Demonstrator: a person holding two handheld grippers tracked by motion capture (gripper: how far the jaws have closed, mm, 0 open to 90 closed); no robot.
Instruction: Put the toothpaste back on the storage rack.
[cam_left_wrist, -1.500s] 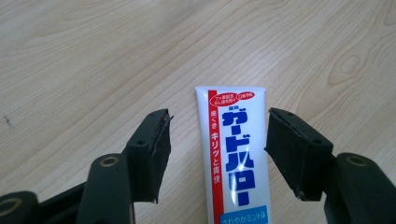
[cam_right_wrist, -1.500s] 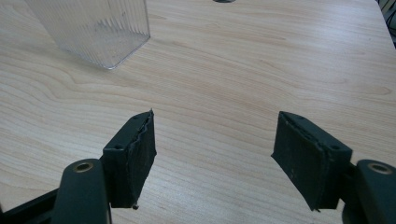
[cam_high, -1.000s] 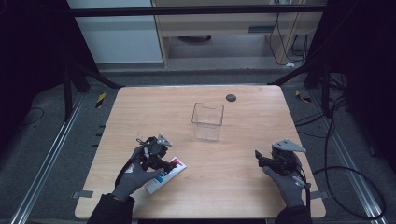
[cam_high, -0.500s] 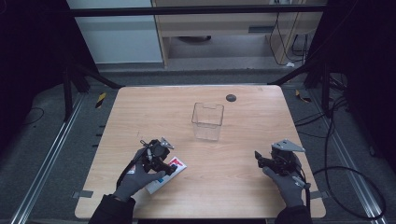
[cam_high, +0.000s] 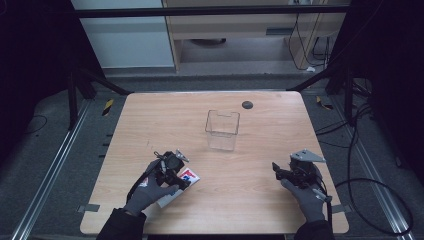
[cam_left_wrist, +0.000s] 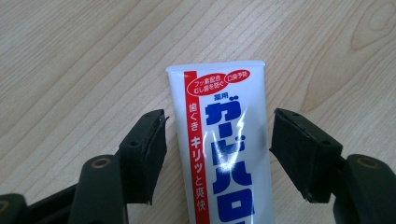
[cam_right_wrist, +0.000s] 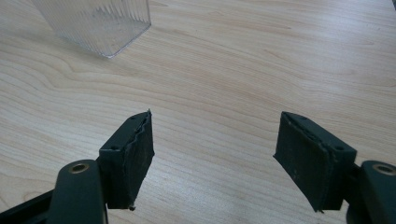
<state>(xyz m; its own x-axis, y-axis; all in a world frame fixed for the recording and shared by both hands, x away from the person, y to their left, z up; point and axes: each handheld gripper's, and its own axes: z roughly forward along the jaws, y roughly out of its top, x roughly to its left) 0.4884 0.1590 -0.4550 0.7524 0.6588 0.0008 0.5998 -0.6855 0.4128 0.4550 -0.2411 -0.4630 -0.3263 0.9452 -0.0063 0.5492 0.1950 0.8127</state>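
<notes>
While flat on the table, toothpaste tube (cam_left_wrist: 224, 144) between wide left gripper (cam_left_wrist: 217, 154) jaws, untouched, right gripper (cam_right_wrist: 215, 158) wide, empty.

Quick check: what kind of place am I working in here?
Likely a lab recording rig: a bare wooden table inside a dark metal frame, loose cables on grey carpet, and hand-held grippers at work.

In the left gripper view the toothpaste tube (cam_left_wrist: 224, 149) runs off the bottom edge, its cap end unseen. From above, the left tongs (cam_high: 172, 172) and hand cover most of it. The clear box (cam_right_wrist: 95, 23) is cropped at the right gripper view's top edge.
</notes>
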